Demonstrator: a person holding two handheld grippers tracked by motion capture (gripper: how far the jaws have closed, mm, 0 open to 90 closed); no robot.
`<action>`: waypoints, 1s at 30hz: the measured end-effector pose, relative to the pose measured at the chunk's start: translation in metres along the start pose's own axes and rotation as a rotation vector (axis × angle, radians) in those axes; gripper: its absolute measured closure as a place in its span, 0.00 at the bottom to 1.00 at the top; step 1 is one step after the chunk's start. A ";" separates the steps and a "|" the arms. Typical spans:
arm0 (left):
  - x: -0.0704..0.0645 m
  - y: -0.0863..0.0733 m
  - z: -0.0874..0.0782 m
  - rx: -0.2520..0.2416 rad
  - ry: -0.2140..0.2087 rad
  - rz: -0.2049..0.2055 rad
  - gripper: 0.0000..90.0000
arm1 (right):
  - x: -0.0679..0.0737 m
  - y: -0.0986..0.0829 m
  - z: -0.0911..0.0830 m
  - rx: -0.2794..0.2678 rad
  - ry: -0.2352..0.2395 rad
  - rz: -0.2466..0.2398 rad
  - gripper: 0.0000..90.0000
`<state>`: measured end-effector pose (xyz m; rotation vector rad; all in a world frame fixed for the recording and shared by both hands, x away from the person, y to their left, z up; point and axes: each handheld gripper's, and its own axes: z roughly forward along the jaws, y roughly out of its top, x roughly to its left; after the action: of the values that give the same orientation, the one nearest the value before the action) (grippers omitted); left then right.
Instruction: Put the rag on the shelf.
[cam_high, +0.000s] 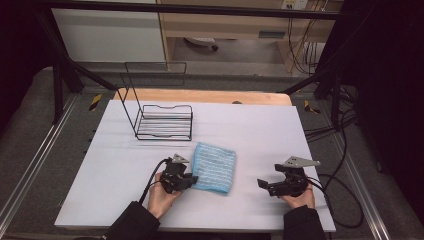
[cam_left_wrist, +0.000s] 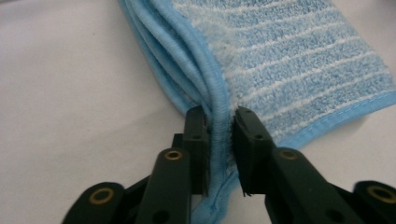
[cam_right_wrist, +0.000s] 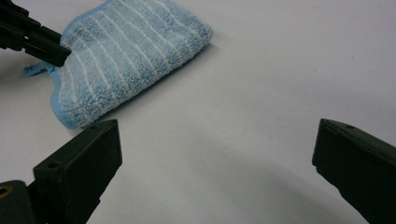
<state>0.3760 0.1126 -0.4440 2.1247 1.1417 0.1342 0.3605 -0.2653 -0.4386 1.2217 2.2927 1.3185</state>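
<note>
My left hand-held gripper (cam_left_wrist: 219, 116) pinches the folded blue towel (cam_high: 215, 167) by its near left hem on the desk (cam_high: 270, 130), its long axis running away toward the wire rack (cam_high: 164, 122), I think, while my right hand-held gripper (cam_right_wrist: 215, 158) waits open, well apart.

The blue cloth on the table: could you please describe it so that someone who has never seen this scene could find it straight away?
On the white table, look in front of the black wire rack, between the two hand-held grippers. There lies a folded blue cloth, terry with thin white stripes and a piped hem. It is the only soft, coloured thing there, and the left gripper pinches its edge.
</note>
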 end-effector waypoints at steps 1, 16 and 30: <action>0.000 0.000 0.000 -0.003 -0.002 -0.004 0.87 | 0.000 0.000 0.000 0.000 0.000 0.000 0.02; -0.003 0.005 -0.018 -0.004 -0.010 0.017 0.93 | 0.000 0.000 -0.001 -0.001 -0.002 -0.001 0.02; 0.011 -0.021 -0.054 0.021 0.025 0.005 0.92 | 0.001 0.000 0.000 0.001 -0.001 0.001 0.02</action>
<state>0.3464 0.1573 -0.4195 2.1506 1.1570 0.1524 0.3601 -0.2649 -0.4389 1.2231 2.2928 1.3173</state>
